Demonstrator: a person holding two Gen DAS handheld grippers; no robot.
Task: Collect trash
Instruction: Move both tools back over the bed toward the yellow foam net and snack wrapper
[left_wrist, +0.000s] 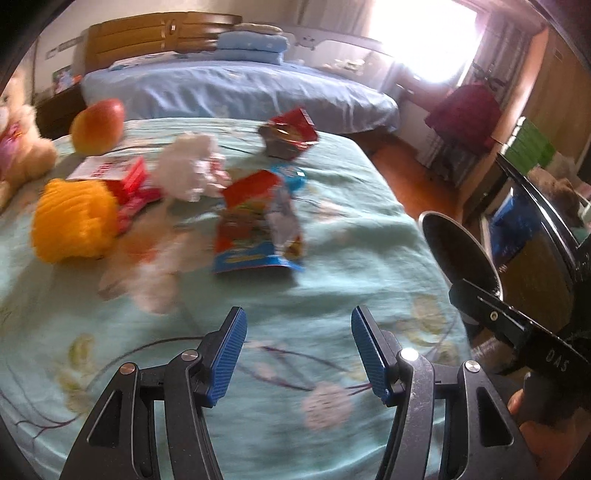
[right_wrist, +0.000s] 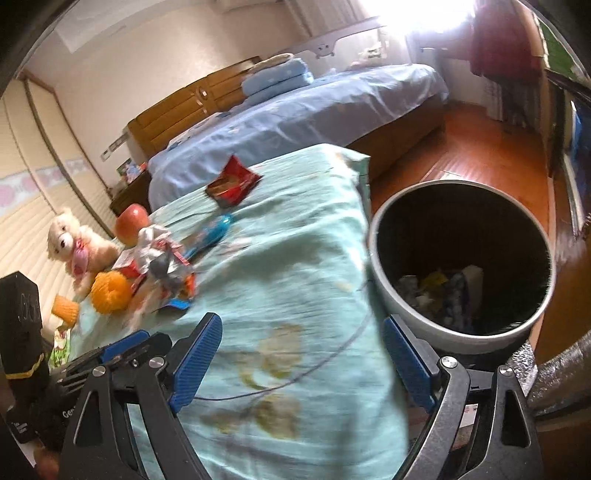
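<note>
Trash lies on a teal floral bedspread (left_wrist: 332, 229). A red and blue snack bag (left_wrist: 255, 225) lies in the middle, a crumpled white tissue (left_wrist: 188, 166) left of it, a red wrapper (left_wrist: 290, 133) farther back. My left gripper (left_wrist: 297, 354) is open and empty, above the bedspread short of the snack bag. My right gripper (right_wrist: 301, 363) is open and empty over the bed's near edge. A grey trash bin (right_wrist: 458, 258) with several scraps inside stands on the floor right of the bed. The red wrapper (right_wrist: 232, 182) and snack bag (right_wrist: 166, 273) show in the right wrist view too.
An apple (left_wrist: 98, 125), a yellow knitted thing (left_wrist: 74, 218), a red-white box (left_wrist: 118, 177) and a plush bear (right_wrist: 79, 243) lie at the bed's left. A second bed with blue sheets (left_wrist: 236, 92) stands behind. Wooden floor (right_wrist: 480, 147) lies to the right.
</note>
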